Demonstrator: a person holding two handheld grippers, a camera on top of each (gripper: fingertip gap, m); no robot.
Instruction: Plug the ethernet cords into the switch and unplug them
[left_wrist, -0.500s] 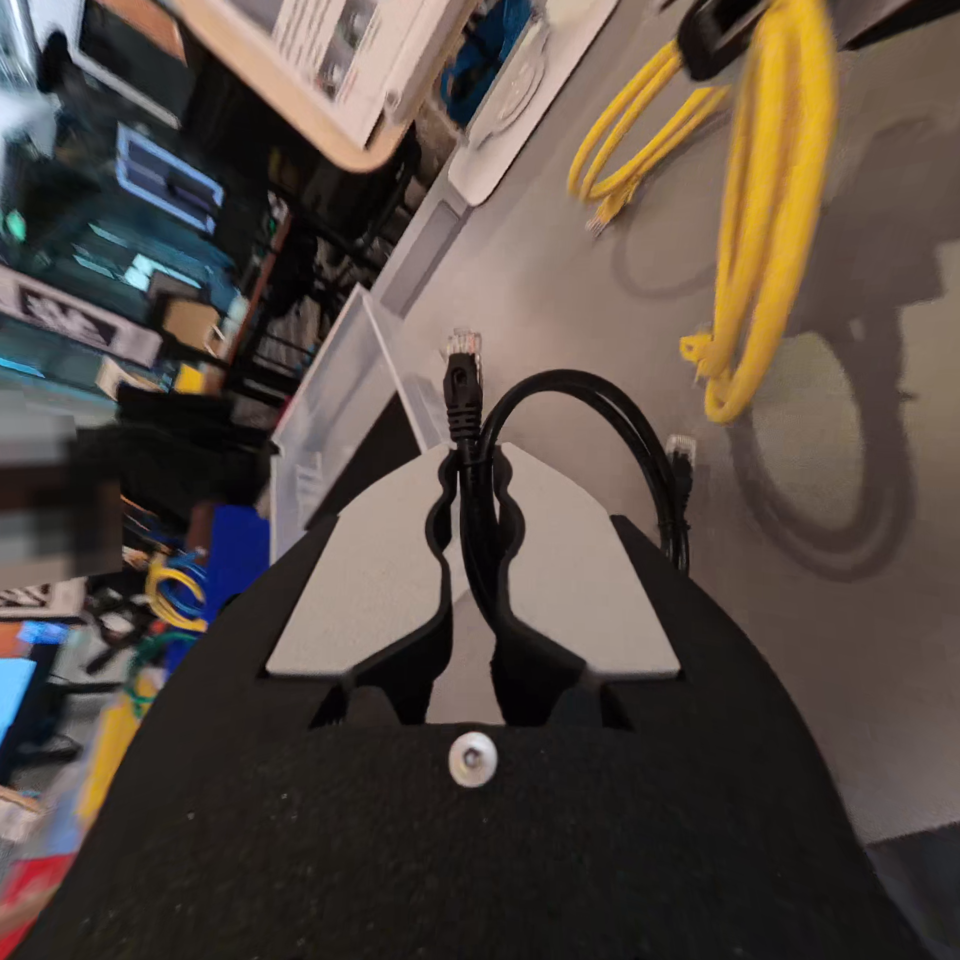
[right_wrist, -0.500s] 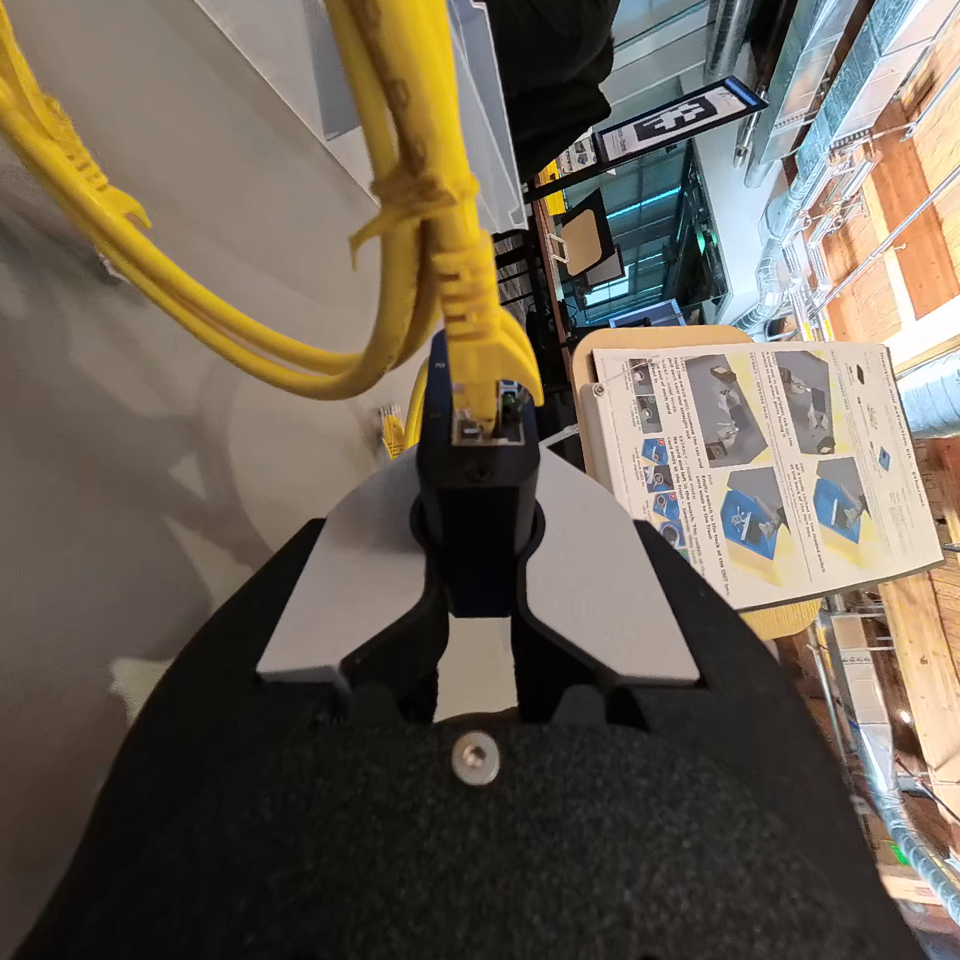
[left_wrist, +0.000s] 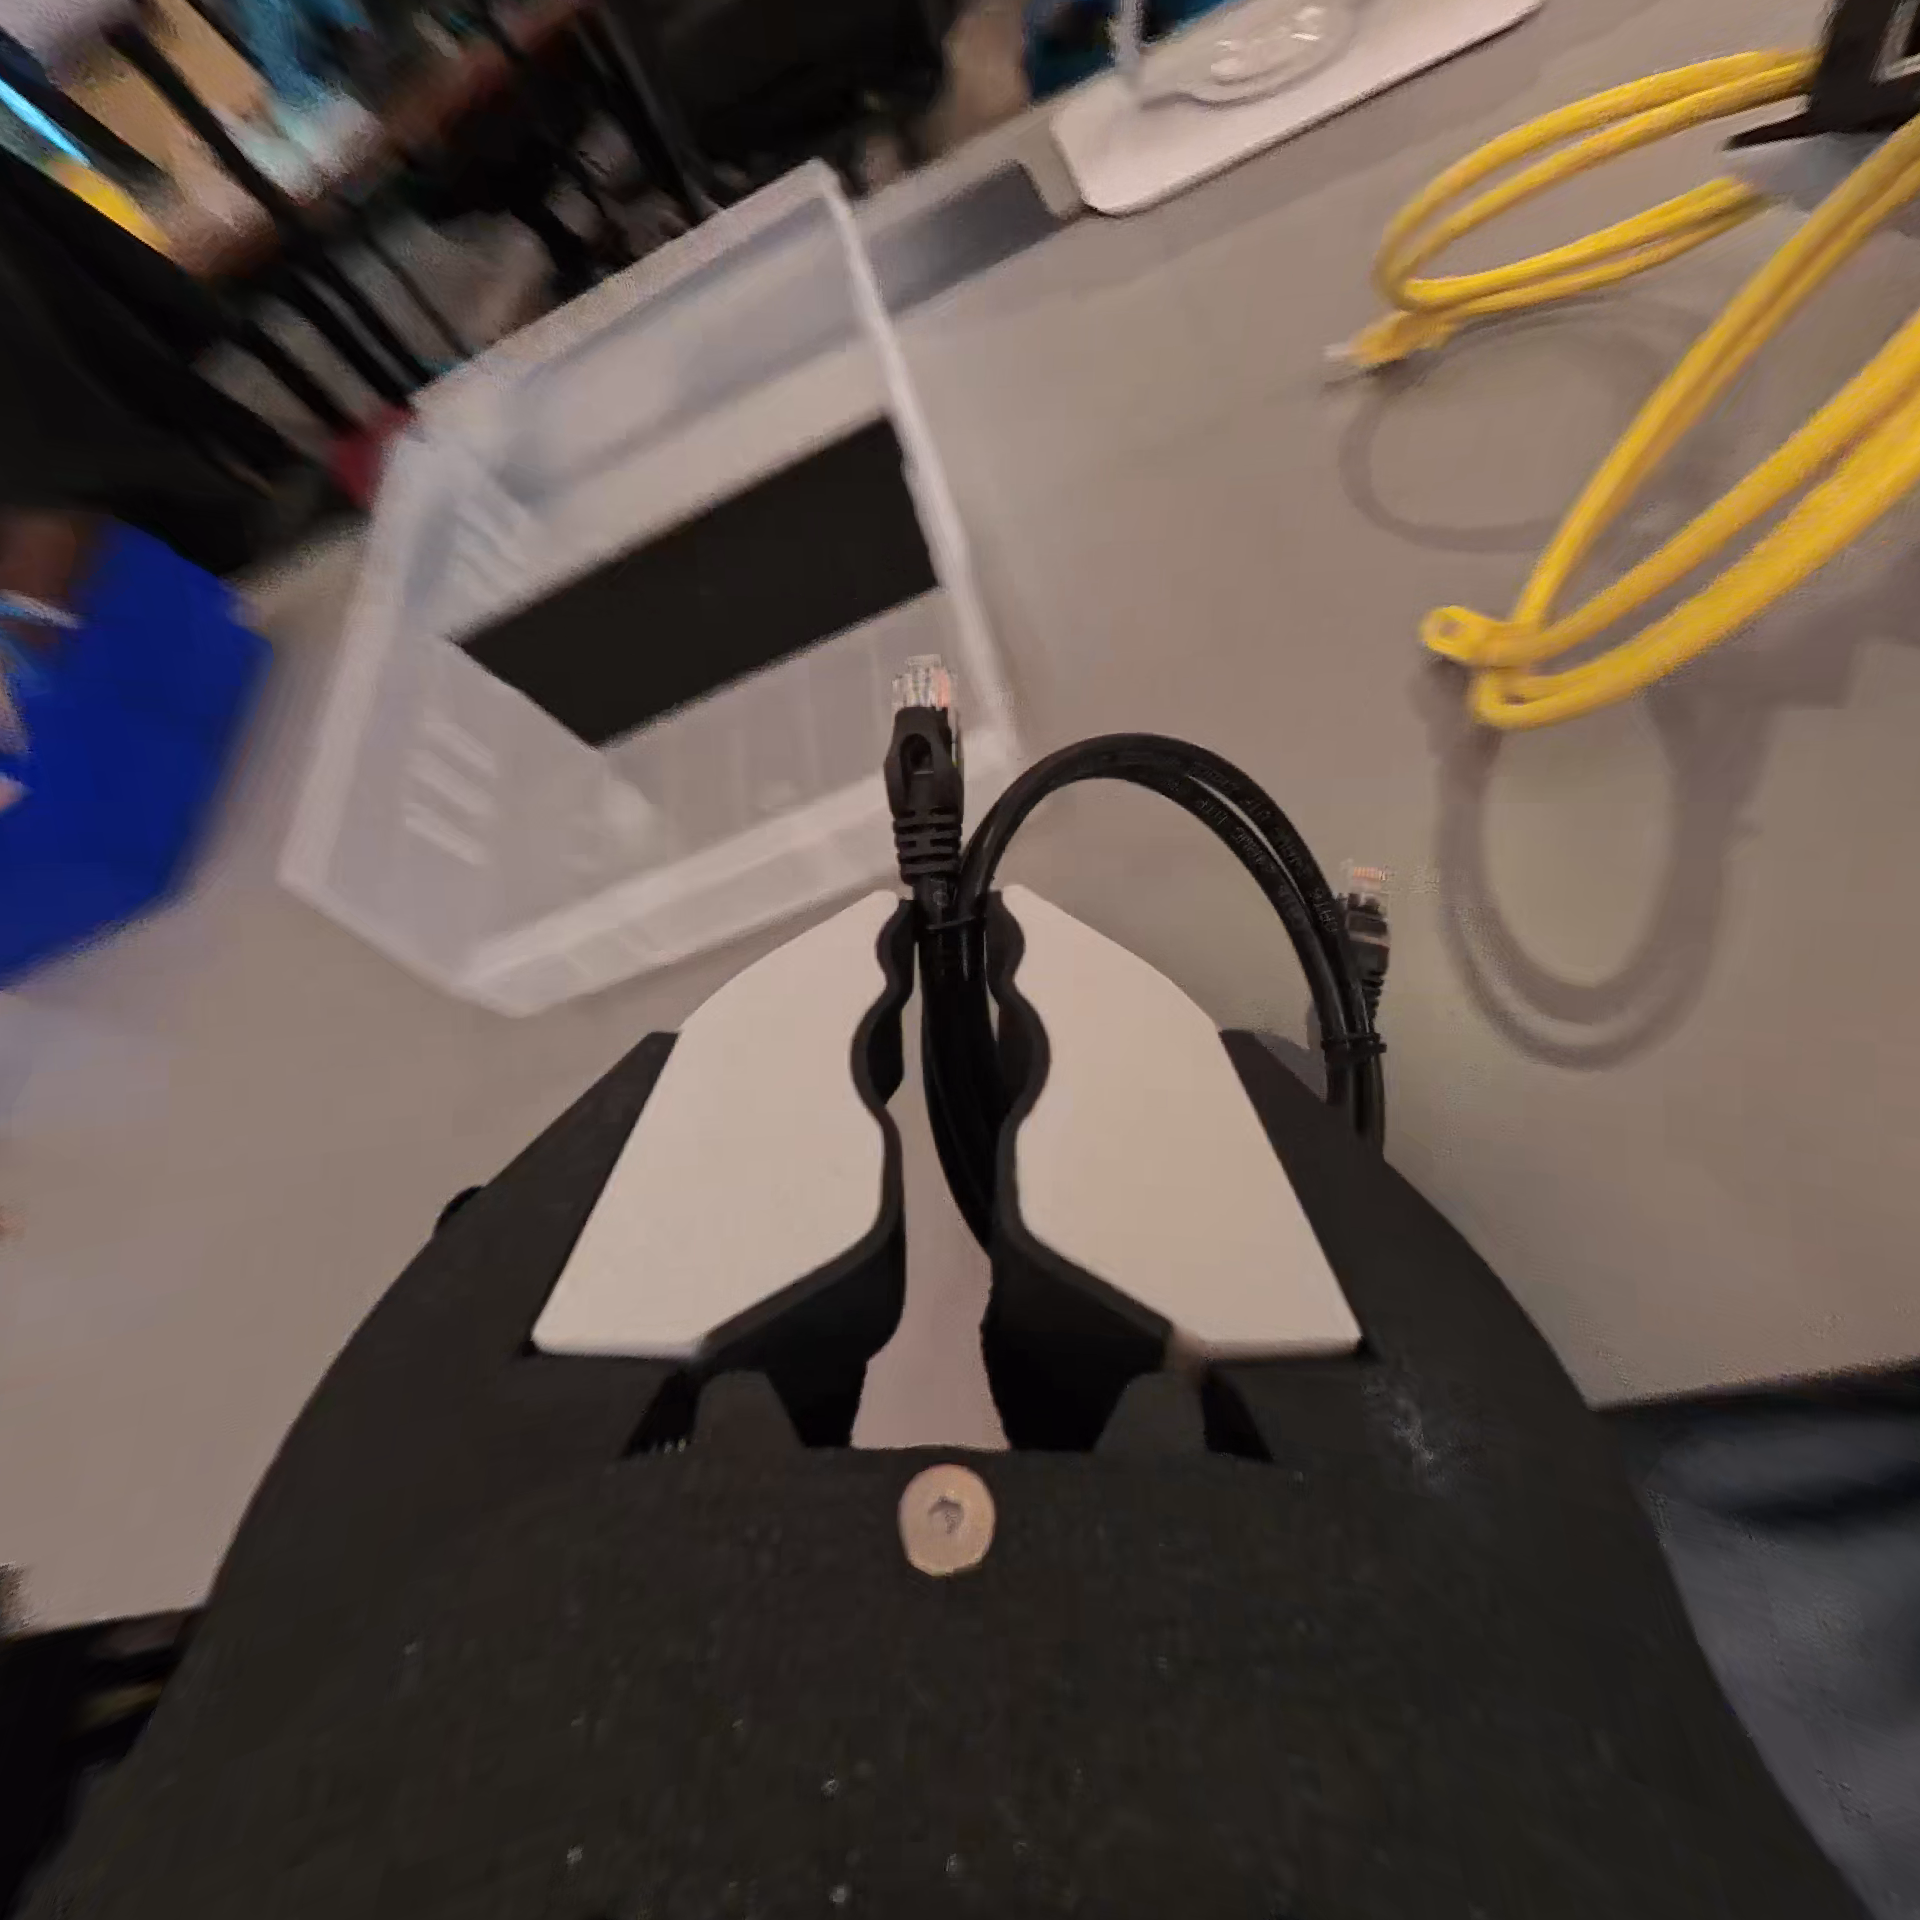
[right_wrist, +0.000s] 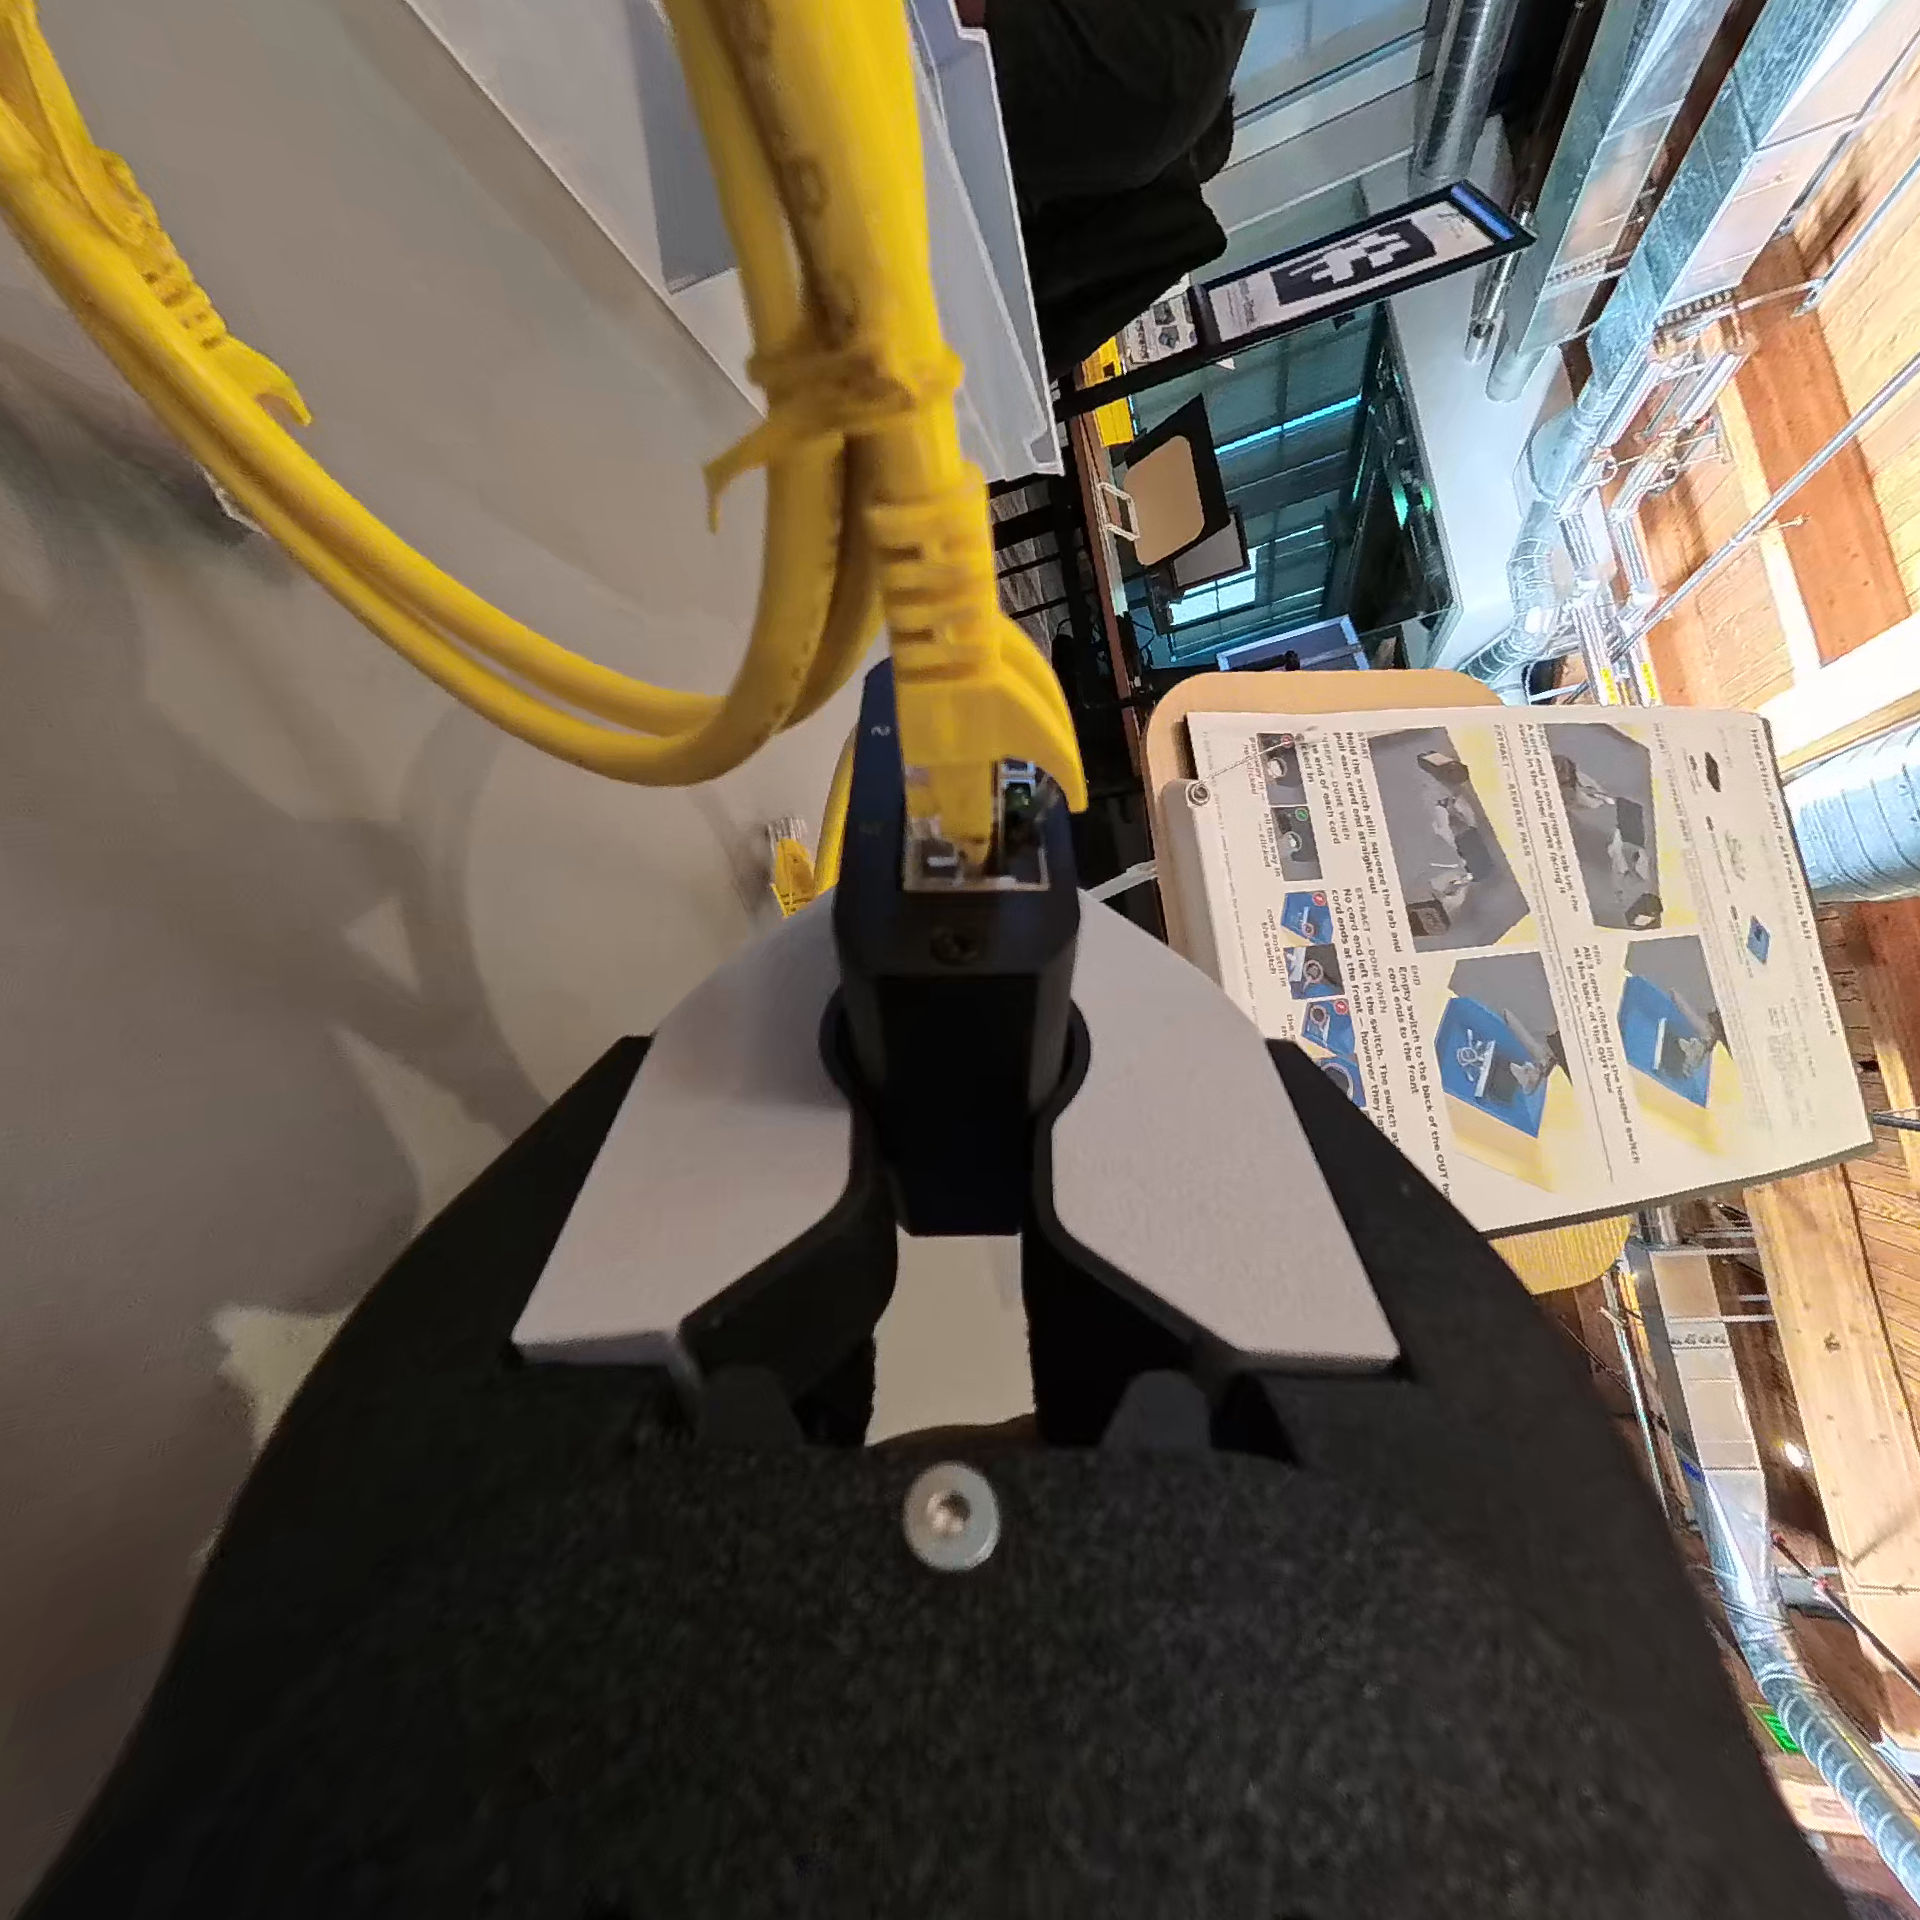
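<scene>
My left gripper (left_wrist: 943, 925) is shut on a black ethernet cord (left_wrist: 1195, 800) just below one plug (left_wrist: 923, 758), which points forward over the grey table (left_wrist: 1195, 499). The cord's other plug (left_wrist: 1363, 914) hangs to the right. My right gripper (right_wrist: 956, 1018) is shut on the dark blue switch (right_wrist: 951, 966) and holds it off the table with its ports facing away from the camera. A yellow ethernet cord (right_wrist: 810, 260) is plugged into a port by its plug (right_wrist: 945, 665). In the left wrist view the yellow cords (left_wrist: 1621, 540) hang from the switch (left_wrist: 1870, 62) at the top right.
A clear plastic bin (left_wrist: 665, 582) stands on the table ahead of the left gripper, with a blue bin (left_wrist: 114, 748) to its left. An instruction sheet on a wooden board (right_wrist: 1507, 935) stands to the right of the switch. Another yellow plug (right_wrist: 790, 862) lies beyond.
The left gripper has swung, so the clear bin now lies straight ahead of the black plug. The right gripper and the switch have hardly moved.
</scene>
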